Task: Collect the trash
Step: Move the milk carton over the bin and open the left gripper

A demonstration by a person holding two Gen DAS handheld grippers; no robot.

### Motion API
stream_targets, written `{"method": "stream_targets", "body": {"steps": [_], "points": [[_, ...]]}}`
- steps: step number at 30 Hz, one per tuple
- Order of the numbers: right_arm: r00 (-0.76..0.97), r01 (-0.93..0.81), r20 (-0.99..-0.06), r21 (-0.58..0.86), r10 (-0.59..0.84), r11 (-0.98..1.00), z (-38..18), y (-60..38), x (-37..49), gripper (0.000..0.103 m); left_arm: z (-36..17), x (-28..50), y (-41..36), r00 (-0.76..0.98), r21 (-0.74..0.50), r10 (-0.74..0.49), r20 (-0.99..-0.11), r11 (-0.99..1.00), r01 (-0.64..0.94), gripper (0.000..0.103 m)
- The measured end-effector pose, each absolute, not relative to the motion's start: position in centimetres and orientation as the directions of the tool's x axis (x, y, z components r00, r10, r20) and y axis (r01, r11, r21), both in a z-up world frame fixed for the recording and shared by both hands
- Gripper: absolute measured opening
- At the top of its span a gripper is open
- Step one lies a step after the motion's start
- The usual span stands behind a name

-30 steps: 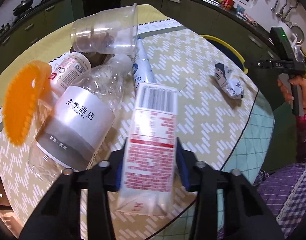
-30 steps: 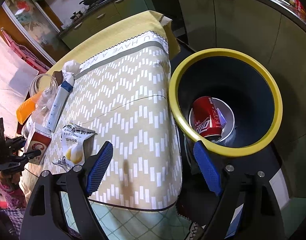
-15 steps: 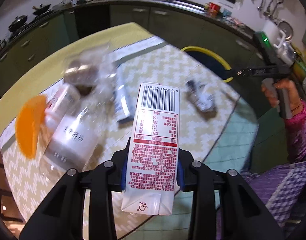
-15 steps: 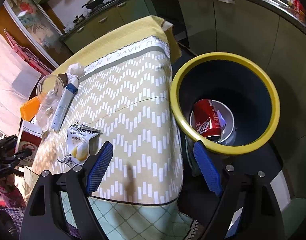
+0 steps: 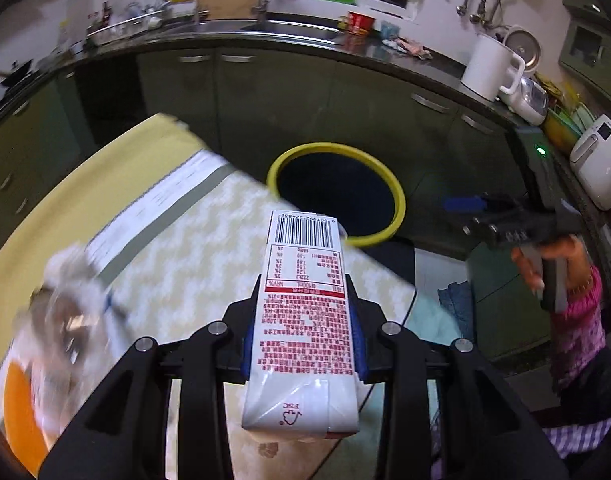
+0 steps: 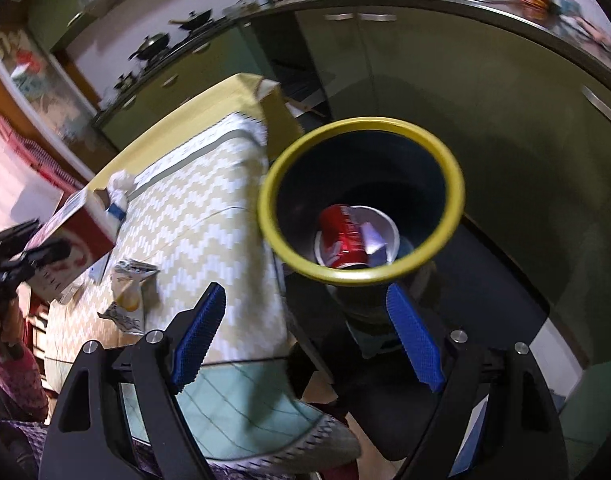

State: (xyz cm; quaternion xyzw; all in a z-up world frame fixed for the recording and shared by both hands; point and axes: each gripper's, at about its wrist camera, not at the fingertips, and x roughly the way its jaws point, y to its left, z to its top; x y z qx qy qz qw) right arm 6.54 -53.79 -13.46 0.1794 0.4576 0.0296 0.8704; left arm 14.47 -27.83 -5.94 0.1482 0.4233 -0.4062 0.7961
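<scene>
My left gripper (image 5: 303, 340) is shut on a white and red milk carton (image 5: 303, 308) and holds it in the air above the table, pointing toward the yellow-rimmed trash bin (image 5: 397, 196). The carton also shows in the right wrist view (image 6: 69, 240). My right gripper (image 6: 305, 332) is open and empty, beside the table's edge, above the bin (image 6: 457, 192). A red can (image 6: 343, 236) and a white cup (image 6: 389, 236) lie inside the bin. A crumpled snack wrapper (image 6: 129, 292) lies on the table near the front edge.
The table has a yellow zigzag cloth (image 6: 209, 208). Blurred bottles, a clear cup and an orange piece (image 5: 21, 404) lie at its left end. A crumpled tissue (image 6: 119, 184) lies farther back. Green kitchen cabinets (image 5: 305, 92) stand behind the bin.
My left gripper has lifted the carton off the table and swung it right toward the bin. My right gripper has shifted slightly and stays open.
</scene>
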Motion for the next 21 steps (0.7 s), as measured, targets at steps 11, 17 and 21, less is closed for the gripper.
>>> {"method": "stream_targets", "body": {"steps": [11,17,21], "points": [[0.6,0.221,-0.779,0.379,0.181,0.899,-15.0,-59.6,3.6,0.082,-6.7,18.4,-40.3,0.251,-0.085,-0.524,-0.814,0.535,0.841,0.034],[0.586,0.262,-0.79,0.395,0.18,0.881,-16.7,-61.6,3.4,0.082,-9.5,20.7,-45.5,0.235,-0.075,-0.485,-0.843,0.537,0.84,0.034],[0.58,0.279,-0.796,0.395,0.175,0.875,-17.2,-62.3,3.4,0.082,-11.4,22.0,-47.3,0.234,-0.059,-0.445,-0.864,0.553,0.831,0.034]]}}
